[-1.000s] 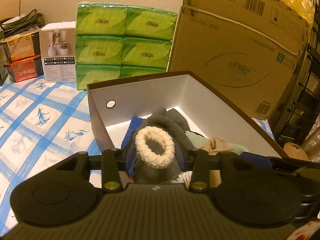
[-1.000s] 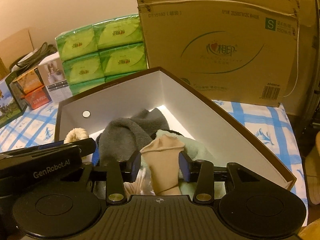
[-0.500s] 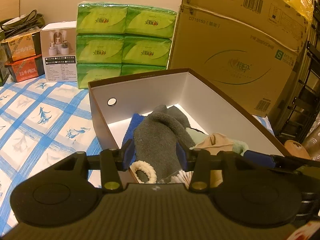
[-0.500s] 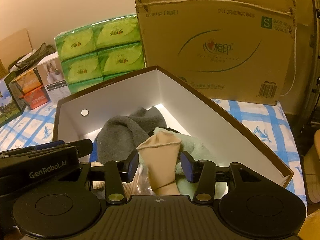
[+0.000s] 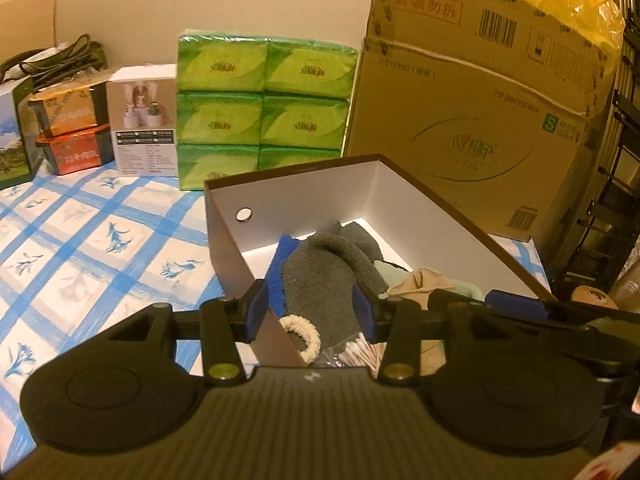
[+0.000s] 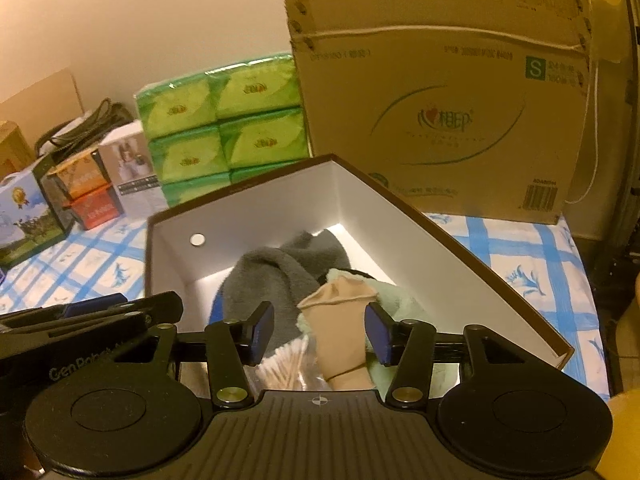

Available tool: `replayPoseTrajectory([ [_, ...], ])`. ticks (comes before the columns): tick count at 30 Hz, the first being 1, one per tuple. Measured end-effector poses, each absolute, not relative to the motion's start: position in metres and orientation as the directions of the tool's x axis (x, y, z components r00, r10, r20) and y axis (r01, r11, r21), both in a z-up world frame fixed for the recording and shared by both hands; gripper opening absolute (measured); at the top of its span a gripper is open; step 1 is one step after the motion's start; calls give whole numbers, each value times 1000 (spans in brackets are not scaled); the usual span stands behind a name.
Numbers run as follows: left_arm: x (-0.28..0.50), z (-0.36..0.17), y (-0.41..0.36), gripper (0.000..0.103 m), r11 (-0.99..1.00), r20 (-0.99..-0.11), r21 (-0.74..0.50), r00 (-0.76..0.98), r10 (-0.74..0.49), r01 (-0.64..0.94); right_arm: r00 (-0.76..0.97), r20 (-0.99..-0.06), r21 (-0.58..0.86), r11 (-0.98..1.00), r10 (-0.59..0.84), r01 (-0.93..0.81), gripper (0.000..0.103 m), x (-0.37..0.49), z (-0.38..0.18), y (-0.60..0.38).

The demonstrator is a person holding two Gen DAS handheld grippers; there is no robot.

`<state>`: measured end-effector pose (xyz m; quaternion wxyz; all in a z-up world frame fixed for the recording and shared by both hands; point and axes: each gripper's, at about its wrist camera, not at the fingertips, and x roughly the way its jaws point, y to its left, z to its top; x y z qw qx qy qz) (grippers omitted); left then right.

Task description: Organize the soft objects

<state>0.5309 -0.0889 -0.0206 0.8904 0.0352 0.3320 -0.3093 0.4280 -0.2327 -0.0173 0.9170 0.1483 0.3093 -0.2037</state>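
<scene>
Your right gripper [image 6: 319, 331] is opening, pads clear of the beige stocking [image 6: 340, 320] between them. Your left gripper [image 5: 308, 312] stands apart, empty, above the box [image 5: 304, 196] corner. Grey sock [image 5: 324, 276], scrunchie [image 5: 304, 334] and stocking lie inside the box on the checked cloth [image 5: 92, 248].
</scene>
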Motion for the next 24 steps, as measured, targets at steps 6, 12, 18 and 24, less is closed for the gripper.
replayPoseTrajectory([
  [6, 504, 1, -66, 42, 833, -603, -139, 622, -500, 535, 753, -617, 168, 896, -229, 411, 52, 413, 0, -218],
  [12, 464, 28, -40, 42, 865, -588, -138, 663, -464, 482, 788, -592, 180, 925, -171, 336, 54, 386, 23, -196],
  [18, 415, 54, -18, 42, 892, -575, -134, 699, -425, 432, 819, -561, 188, 945, -120, 267, 56, 351, 47, -179],
  [24, 362, 71, 6, 42, 917, -559, -164, 731, -391, 364, 851, -522, 189, 966, -56, 179, 58, 308, 66, -165],
])
